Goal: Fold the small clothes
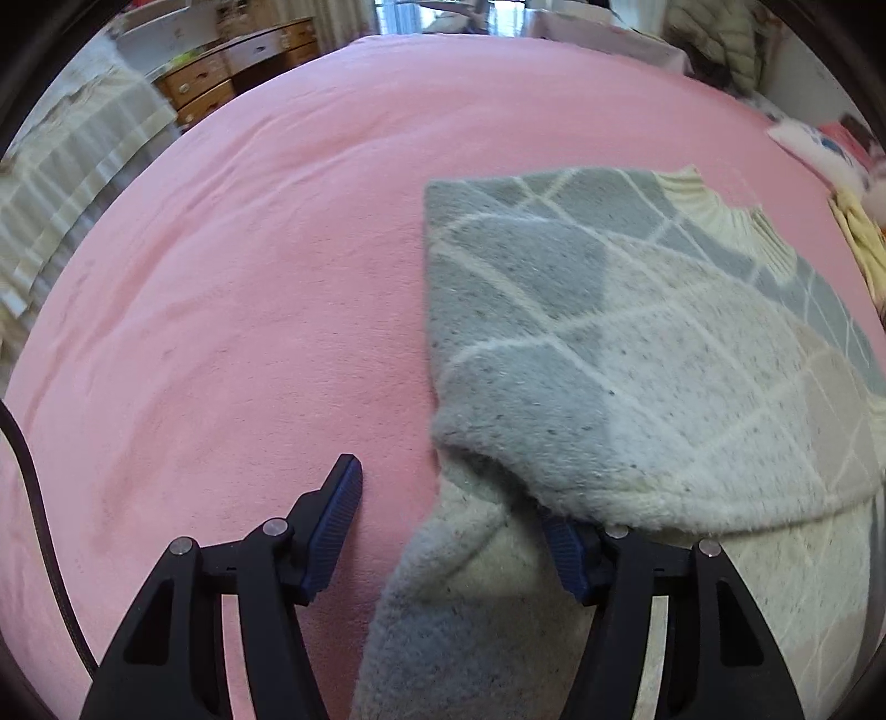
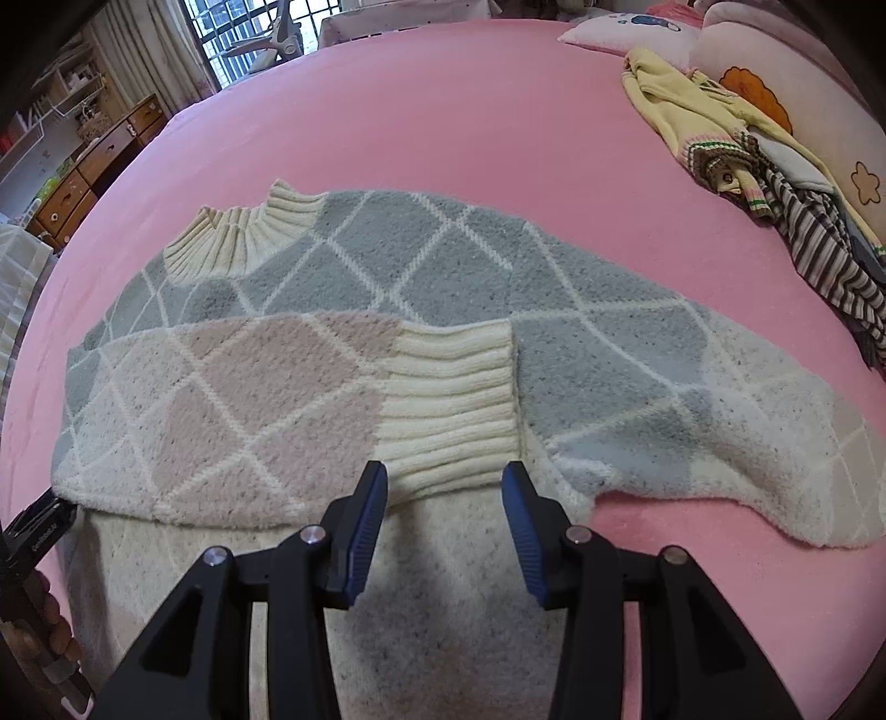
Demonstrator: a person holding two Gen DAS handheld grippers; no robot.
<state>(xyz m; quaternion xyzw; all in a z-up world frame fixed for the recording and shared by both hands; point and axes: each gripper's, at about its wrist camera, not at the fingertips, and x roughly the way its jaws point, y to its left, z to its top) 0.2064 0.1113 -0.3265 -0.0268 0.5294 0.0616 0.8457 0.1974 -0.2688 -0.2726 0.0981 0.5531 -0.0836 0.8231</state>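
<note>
Soft, even daylight is coming from the barred window (image 2: 243, 39) far behind the pink fleece bedspread (image 2: 443, 111), glaring white there. Fisheye bending is curving the bedspread's edges under dark corner vignetting. Only faint shadows are falling; in the left wrist view, the room beyond the bedspread is smearing into blur.

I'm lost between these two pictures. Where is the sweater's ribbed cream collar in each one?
Left wrist view: the collar sits upper right, at the far end of the sweater.
Right wrist view: the collar sits upper left, beyond the sleeve folded across the body, whose ribbed cuff lies just ahead of the open right gripper.
Shared landmark: the pink bedsheet under everything.
</note>
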